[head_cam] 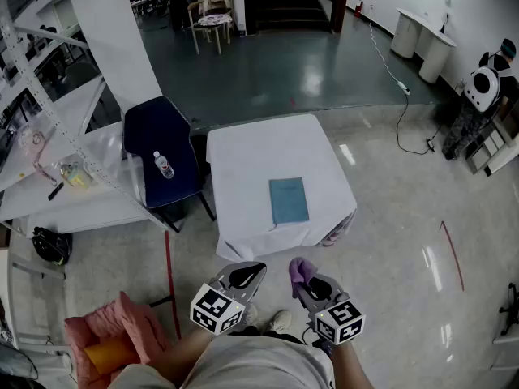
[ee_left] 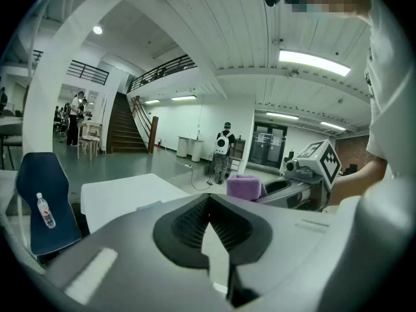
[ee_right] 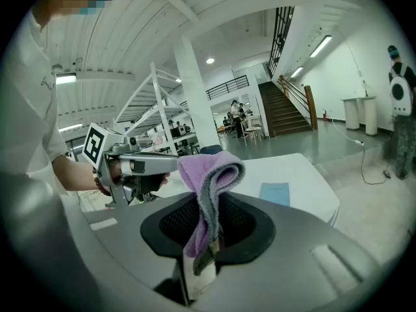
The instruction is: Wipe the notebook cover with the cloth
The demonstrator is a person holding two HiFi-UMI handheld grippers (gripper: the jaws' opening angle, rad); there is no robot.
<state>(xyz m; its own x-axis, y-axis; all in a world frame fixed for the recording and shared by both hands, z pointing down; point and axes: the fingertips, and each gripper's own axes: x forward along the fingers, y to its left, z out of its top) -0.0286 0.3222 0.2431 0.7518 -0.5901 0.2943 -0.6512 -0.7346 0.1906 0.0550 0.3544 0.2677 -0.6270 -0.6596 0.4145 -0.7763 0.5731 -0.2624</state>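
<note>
The right gripper (ee_right: 209, 203) had its jaws clamped together on a purple folded cloth (ee_right: 207, 173). The fabric was pinched between the black pads, with its fold bulging above them and a grey edge hanging below. The left gripper (ee_left: 209, 203) had its jaws drawn together at the tips with nothing between them. Both grippers were held side by side in front of the person's body, near each other but apart, and well short of the table.

The pale blue rectangular notebook (head_cam: 289, 200) lay flat and shut on the square white-covered table (head_cam: 243, 156), towards its near edge, with neither gripper touching it.

From overhead the cloth was only a small purple lump at the right gripper's tip, and the pads themselves were hard to make out. The person's arms were cut off by the bottom edge.

The right gripper view showed the notebook as a small blue patch beyond the cloth. In the left gripper view, that gripper's own grey body covered the near part of the table. That view did show the cloth from the side, along with a dark blue chair (ee_left: 40, 203) with a clear plastic bottle (ee_left: 44, 211) lying on its seat.
</note>
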